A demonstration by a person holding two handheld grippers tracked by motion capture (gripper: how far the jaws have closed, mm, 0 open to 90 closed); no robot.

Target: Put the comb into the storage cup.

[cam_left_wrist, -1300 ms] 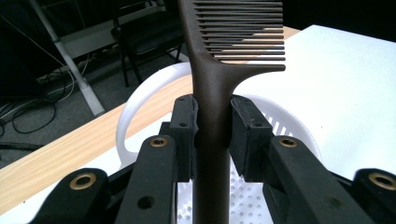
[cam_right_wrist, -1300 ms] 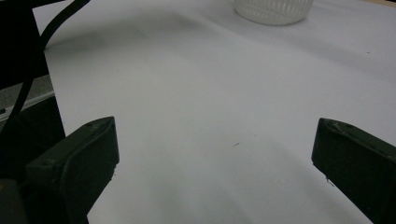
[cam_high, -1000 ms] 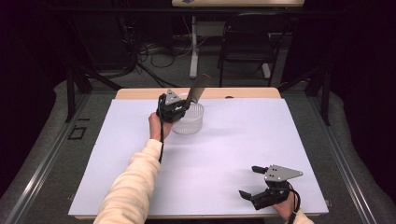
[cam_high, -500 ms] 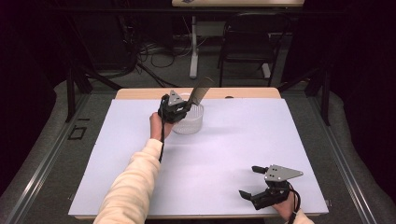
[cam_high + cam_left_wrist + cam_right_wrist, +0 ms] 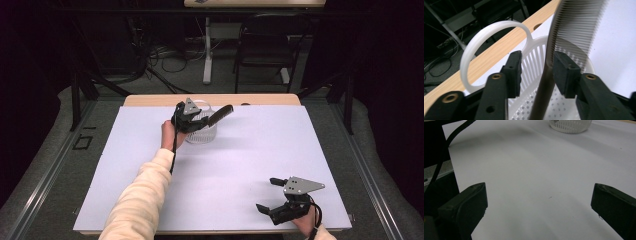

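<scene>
The left tool [image 5: 535, 72] has just been opening, and the comb [image 5: 574, 30] is leaned loosely on one pad above the white basket [image 5: 202, 131]. The right tool [image 5: 274, 196] is held wide apart over the desk [image 5: 240, 165].

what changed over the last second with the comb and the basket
The dark comb has tipped from nearly upright to leaning right over the white slotted plastic basket. The left claw has just been opening; its left pad now stands clear, the comb rests against the right pad. Basket and right claw, open, stayed put.

Basket [image 5: 202, 131] only obstacle; sheet [image 5: 250, 160] open.
</scene>
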